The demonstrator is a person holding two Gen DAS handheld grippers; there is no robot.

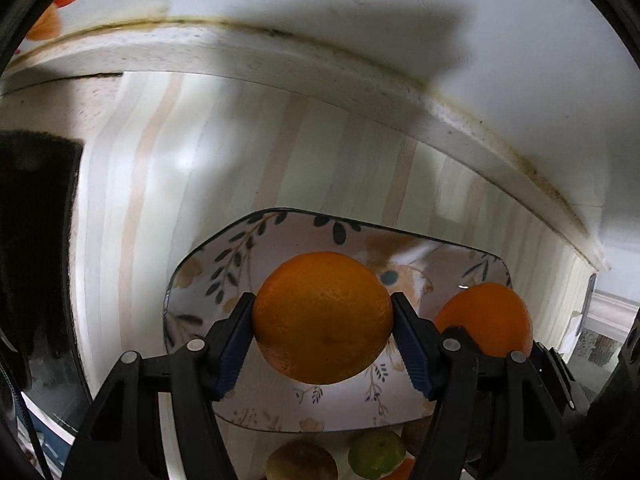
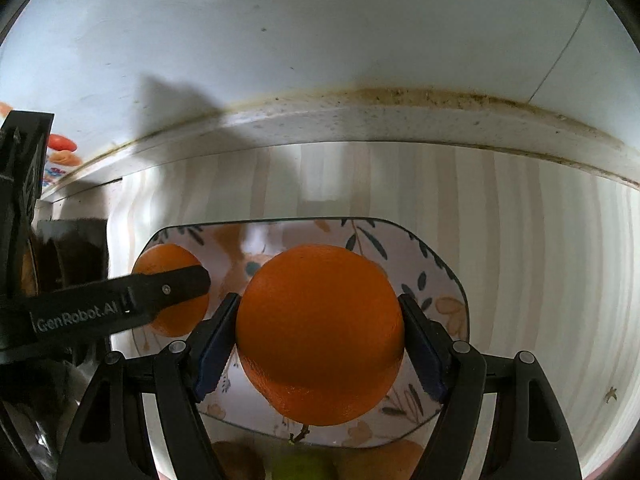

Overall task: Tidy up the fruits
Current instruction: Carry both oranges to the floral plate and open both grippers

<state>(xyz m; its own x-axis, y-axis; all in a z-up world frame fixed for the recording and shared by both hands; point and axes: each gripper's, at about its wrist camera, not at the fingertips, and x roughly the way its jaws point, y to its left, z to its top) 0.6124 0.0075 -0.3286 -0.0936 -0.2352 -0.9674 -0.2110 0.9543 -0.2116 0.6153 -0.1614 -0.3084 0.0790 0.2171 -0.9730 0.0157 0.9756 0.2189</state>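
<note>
Both clamped. Left gripper pinches one orange across its equator; right gripper pinches another orange likewise. Both hang over the floral plate, left one at its left side. Rind looks firm, waxy, roundish: likely slips if squeezed off-centre, so keep pads at widest girth. Moderately heavy.

- Left wrist view: the left gripper holds an orange above the plate, frame centre.
- Second orange at its right.
- Green fruit below the plate, bottom edge.
- Counter ledge arcs across the top.
</note>
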